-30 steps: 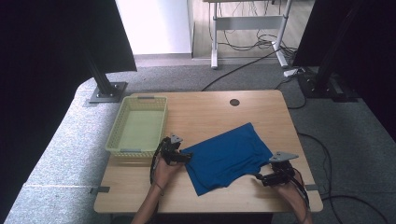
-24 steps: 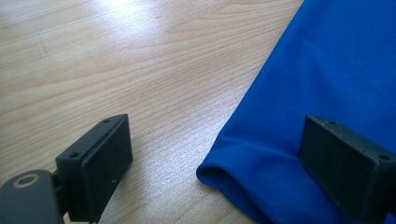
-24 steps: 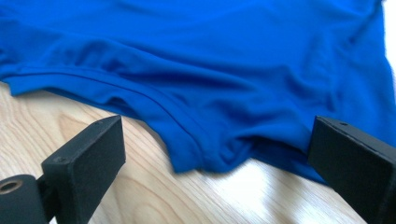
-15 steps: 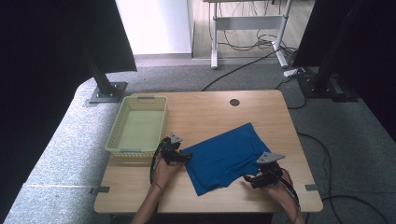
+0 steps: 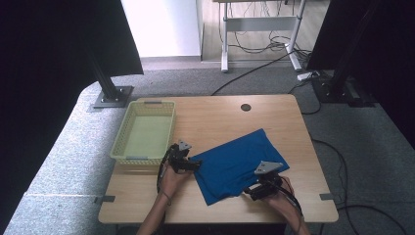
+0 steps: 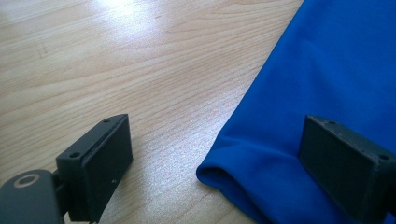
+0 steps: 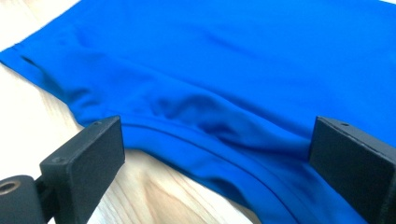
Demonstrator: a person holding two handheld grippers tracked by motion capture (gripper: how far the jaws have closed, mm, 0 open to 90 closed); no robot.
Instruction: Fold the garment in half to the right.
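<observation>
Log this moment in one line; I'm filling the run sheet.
left tool: open, at cloth corner | right tool: open, at cloth edge | basket: empty

The cloth (image 5: pixel 237 165) is plain bright blue, with no pattern. The basket (image 5: pixel 128 129) is pale yellow-green. The counter (image 5: pixel 215 117) is light wood with fine grain. Both tools have black jaws.

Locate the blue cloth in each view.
High view: blue cloth lies at the table's near centre, between both grippers.
Left gripper view: cloth fills the right side, its folded corner low between the open fingers.
Right gripper view: cloth spans the upper frame, hem between the open fingers.
Shared landmark: the wooden table.
</observation>
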